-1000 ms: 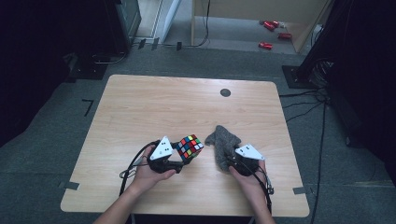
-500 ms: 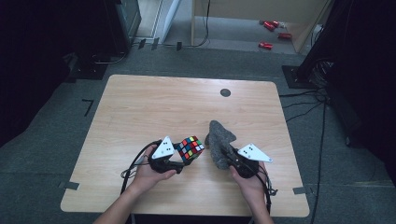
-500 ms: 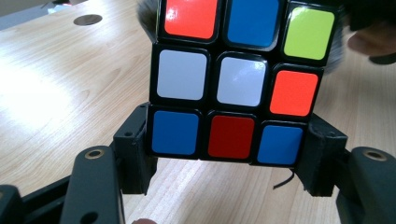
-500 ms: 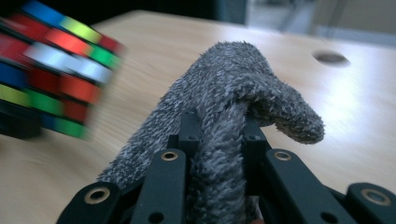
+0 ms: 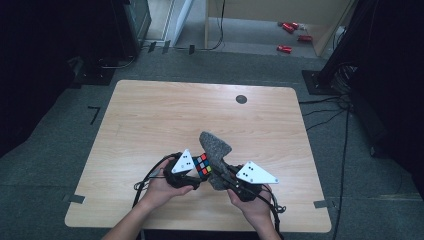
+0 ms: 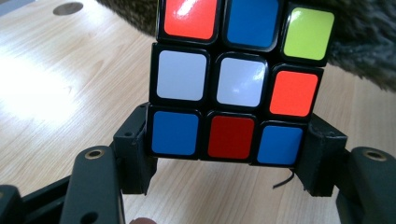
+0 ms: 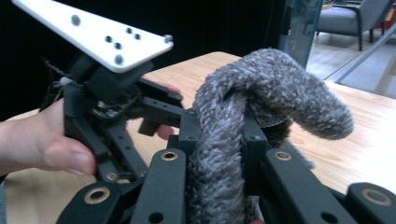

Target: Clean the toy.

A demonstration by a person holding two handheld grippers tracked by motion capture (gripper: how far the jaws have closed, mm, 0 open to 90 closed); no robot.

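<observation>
A scrambled colour cube point(image 6: 236, 79) is clamped at its bottom row between the jaws of my left gripper point(image 6: 231, 140). From above, the cube point(image 5: 202, 165) sits just right of the left gripper point(image 5: 196, 172), low over the table's front middle. My right gripper point(image 7: 217, 135) is shut on a grey fuzzy cloth point(image 7: 261, 93), which bunches up and flops over its jaws. In the high view the cloth point(image 5: 215, 150) stands raised and leans against the cube's right side, with the right gripper point(image 5: 225, 175) under it. The left gripper point(image 7: 116, 102) and its hand are also in the right gripper view.
The wooden table point(image 5: 165, 115) is bare across its far half, apart from a dark round cap point(image 5: 241, 99) near the back edge. Grey floor surrounds it, with red items point(image 5: 290, 35) lying far behind.
The right gripper has lifted the cloth and swung it left until it rests against the cube. The left gripper has stayed nearly still with the cube.
</observation>
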